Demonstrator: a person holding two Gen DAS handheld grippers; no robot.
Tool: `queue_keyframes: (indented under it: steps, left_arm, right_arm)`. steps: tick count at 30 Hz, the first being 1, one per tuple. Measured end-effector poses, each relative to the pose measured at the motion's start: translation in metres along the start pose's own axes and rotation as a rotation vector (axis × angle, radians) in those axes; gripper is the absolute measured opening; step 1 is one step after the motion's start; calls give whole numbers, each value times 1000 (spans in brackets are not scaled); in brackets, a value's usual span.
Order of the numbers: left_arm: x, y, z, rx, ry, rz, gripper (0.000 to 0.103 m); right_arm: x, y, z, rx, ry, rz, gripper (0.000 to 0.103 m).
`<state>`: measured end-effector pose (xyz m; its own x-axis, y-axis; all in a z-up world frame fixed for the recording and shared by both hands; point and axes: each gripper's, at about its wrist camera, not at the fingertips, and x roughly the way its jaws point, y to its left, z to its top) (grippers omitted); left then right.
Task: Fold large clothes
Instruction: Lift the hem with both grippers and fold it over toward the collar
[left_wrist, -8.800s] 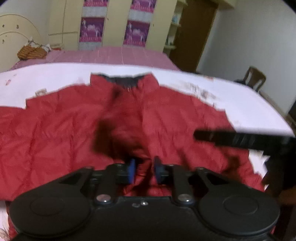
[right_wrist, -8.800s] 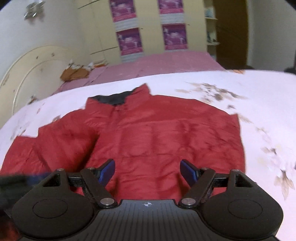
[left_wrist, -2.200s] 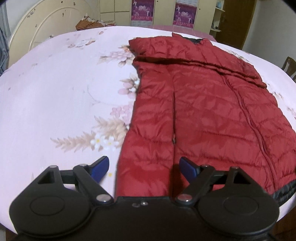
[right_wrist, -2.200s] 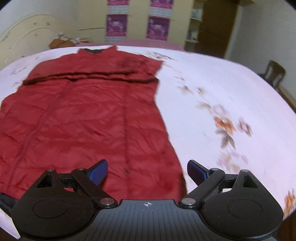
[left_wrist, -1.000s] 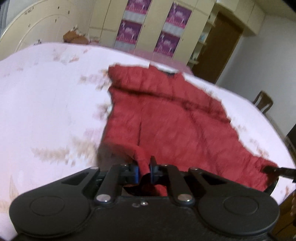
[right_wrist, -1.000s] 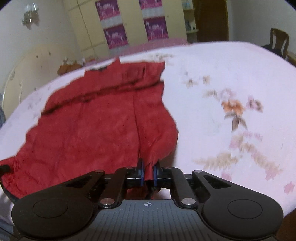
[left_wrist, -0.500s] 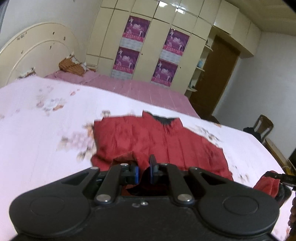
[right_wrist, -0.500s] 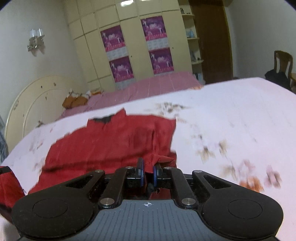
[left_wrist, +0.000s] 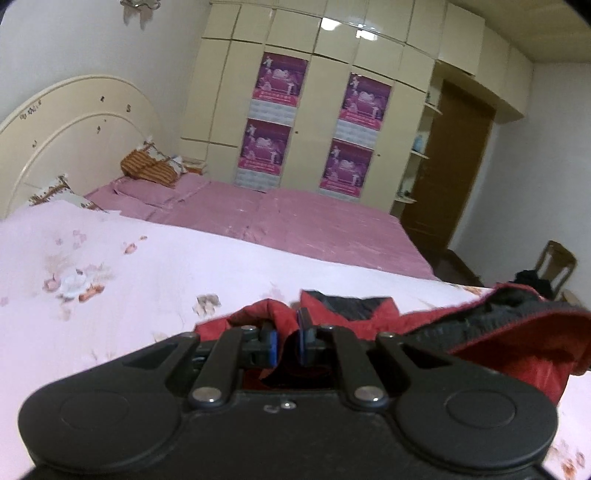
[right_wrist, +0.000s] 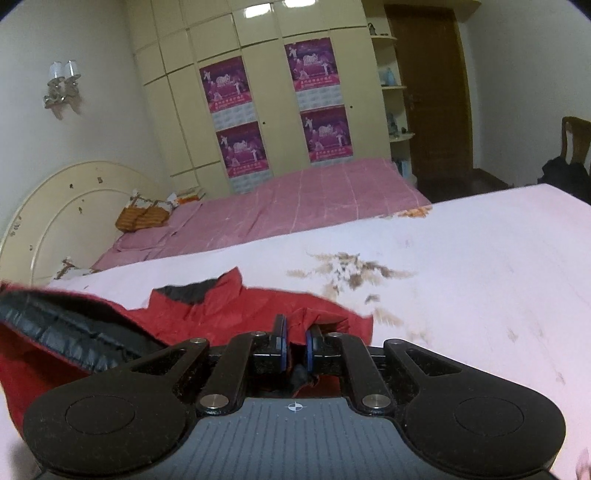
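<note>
Left gripper (left_wrist: 286, 341): jaws drawn together, clamped on a fold of the red down jacket (left_wrist: 517, 341). Right gripper (right_wrist: 295, 345): jaws likewise closed on a fold of the same jacket (right_wrist: 229, 306).

The held hem edge is raised between the two grippers, its black lining (right_wrist: 70, 332) turned upward and showing as a sagging band. The remainder of the jacket lies on the bedspread (left_wrist: 147, 269) beyond the jaws. Its collar (left_wrist: 347, 304), with dark inner facing, points toward the far edge of the bedspread, so the garment's long axis runs from the grippers away toward that edge.

The surface is pale pink with printed flower sprays (right_wrist: 347, 267). Past its far edge lies a bed with a darker pink sheet (left_wrist: 295, 218) and a cream arched headboard (left_wrist: 74, 129) at the left. An orange-brown striped bundle (right_wrist: 142, 218) sits near the headboard.

Room: cream wardrobe doors carrying four purple posters (left_wrist: 280, 83), a brown door (right_wrist: 432, 88) to the right, a wooden chair (left_wrist: 556, 264) with dark cloth at the right, a wall lamp (right_wrist: 62, 83).
</note>
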<state>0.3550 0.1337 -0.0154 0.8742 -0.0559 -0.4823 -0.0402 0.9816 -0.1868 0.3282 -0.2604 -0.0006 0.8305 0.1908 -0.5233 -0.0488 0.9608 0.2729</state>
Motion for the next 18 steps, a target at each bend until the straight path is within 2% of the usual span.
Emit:
queue_keyframes:
  steps: [8,18]
  left_arm:
    - [54,-3,13,32,9,86,10]
    - [118,-3,9,76,69,183,10]
  right_arm:
    - [65,-8,24,4,8,-17,9]
    - [138,-21,22,7,85,-65,9]
